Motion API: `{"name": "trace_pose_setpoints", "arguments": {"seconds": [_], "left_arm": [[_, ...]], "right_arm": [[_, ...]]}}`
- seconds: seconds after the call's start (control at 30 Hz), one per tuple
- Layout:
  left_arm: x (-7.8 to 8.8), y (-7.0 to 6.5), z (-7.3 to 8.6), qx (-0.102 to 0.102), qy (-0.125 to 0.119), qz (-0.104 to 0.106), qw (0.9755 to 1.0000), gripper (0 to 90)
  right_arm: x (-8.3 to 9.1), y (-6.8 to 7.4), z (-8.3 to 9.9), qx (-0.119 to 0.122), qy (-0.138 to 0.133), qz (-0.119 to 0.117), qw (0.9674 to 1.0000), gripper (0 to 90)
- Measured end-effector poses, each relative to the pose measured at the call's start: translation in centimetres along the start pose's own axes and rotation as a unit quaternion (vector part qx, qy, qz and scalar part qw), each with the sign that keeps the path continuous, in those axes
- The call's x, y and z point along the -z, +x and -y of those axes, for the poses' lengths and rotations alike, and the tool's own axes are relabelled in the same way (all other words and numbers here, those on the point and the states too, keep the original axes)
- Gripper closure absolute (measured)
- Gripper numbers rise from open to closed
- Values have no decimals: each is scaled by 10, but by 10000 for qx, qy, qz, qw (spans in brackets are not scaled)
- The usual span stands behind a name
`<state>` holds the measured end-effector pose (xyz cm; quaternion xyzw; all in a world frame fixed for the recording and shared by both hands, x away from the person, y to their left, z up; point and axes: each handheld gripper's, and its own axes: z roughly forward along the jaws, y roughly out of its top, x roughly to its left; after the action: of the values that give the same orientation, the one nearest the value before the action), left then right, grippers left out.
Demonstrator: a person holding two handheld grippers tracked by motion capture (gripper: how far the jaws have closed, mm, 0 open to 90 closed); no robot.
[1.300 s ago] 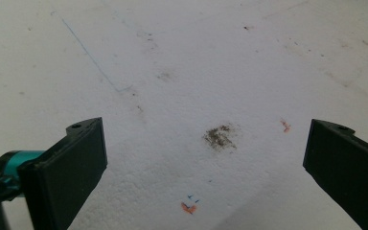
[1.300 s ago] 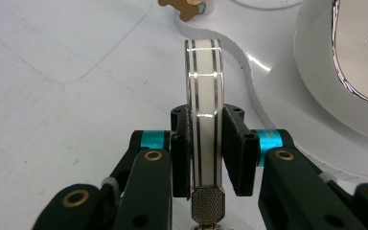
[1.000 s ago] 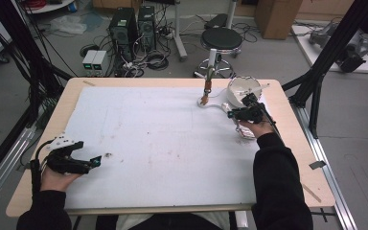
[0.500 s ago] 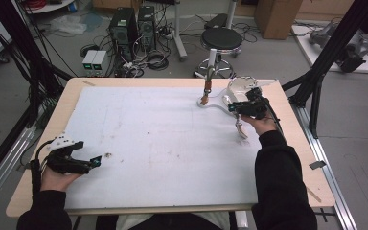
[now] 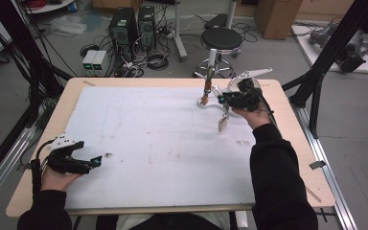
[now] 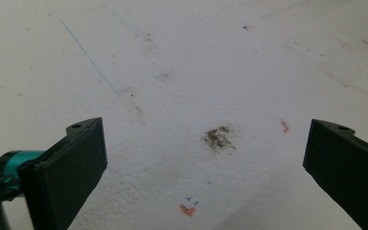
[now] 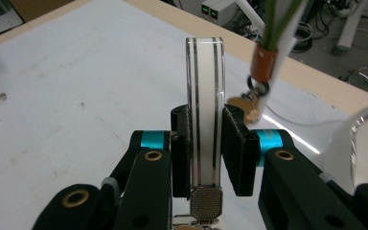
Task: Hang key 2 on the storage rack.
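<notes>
The right gripper point(image 5: 226, 99) is at the far right part of the table point(image 5: 287, 158), raised above the white mat point(image 5: 163, 143) that covers most of the table top. Its two black jaws are closed on a thin white strap point(image 7: 205, 115) with dark lines along its edges. In the right gripper view the strap stands upright between the pads point(image 7: 237, 143), which press on its two flat sides, and a small metal piece with a mesh pattern sits at its lower end. In the high view a pale part of the strap point(image 5: 223, 123) hangs down under the gripper; I cannot tell if it touches the mat, because it is small and blurred there.

Just beside the right gripper, on the far side, there is a clear glass bowl point(image 5: 242, 84). A little to the left of it stands a small holder point(image 5: 208, 88) with an orange-brown band, green stems and a key ring at its foot; a white cord lies on the mat near it.

The left gripper point(image 5: 96, 163) is at the near left corner of the mat, well apart from the strap. Its jaws are wide open, and between them is bare mat with a dark spot point(image 6: 219, 138) and small orange marks.
</notes>
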<state>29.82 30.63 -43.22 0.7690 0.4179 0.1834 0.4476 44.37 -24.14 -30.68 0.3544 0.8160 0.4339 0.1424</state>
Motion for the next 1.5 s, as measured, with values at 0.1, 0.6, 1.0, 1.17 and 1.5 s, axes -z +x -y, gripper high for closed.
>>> {"name": "trace_pose_setpoints", "arguments": {"seconds": [0.1, 0.6, 1.0, 1.17, 1.5], "left_arm": [[0, 0, 0, -18, 4, 4, 10000, 17], [0, 1, 0, 10, -34, 26, 10000, 17], [-1, 2, -1, -5, -37, 38, 10000, 17], [-2, 2, -1, 12, -62, 48, 10000, 17], [-4, 3, -3, 28, -72, 57, 10000, 17]], "right_arm": [[-3, 6, -9, 68, -71, -88, 9999, 747], [-21, 16, -30, -145, -223, 56, 9996, 747], [-20, 19, -56, -169, -431, 50, 9989, 747], [-20, 17, -64, -221, -558, 43, 9982, 747], [-24, 15, -81, -144, -509, 115, 9985, 747]]}}
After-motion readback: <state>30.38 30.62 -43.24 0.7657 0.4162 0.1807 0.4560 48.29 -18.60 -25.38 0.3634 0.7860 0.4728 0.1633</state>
